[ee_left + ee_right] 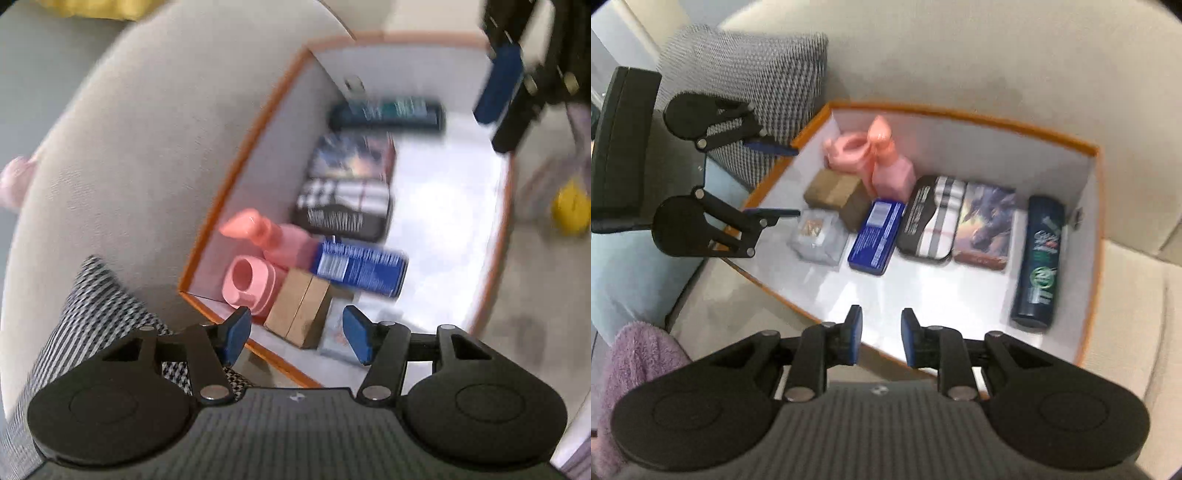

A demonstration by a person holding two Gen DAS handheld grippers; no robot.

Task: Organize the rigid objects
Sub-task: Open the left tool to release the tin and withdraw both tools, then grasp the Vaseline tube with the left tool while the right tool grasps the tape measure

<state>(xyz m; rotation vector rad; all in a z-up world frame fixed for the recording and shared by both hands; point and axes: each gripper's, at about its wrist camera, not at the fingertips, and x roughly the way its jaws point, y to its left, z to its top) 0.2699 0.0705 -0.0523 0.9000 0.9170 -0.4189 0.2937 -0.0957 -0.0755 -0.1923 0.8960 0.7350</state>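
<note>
Contents of the orange-rimmed box (960,116), white inside, set on the cream sofa (960,51), listed left to right from my right-hand view.

1. My left tool (772,181), over the box's left edge: jaws well apart, nothing between them.
2. Clear plastic case (817,236), nearest that tool, lying on the box floor.
3. Brown cardboard box (836,195), just behind the clear case.
4. Pink holder (849,149) and pink bottle (886,166), together in the far left corner, the bottle upright.
5. Blue tin (874,236), flat, label up, just beside the cardboard box.
6. Black-and-white striped case (932,221), flat, touching the next item.
7. Picture card box (988,227), flat.
8. Dark blue spray can (1039,258), lying on its side along the right wall.
9. My right tool (881,339), over the near rim: jaws partly open with a clear gap, empty.

Outside the box: houndstooth cushion (753,88) at the far left, purple towel (639,354) at the near left. Both views are motion-blurred.
</note>
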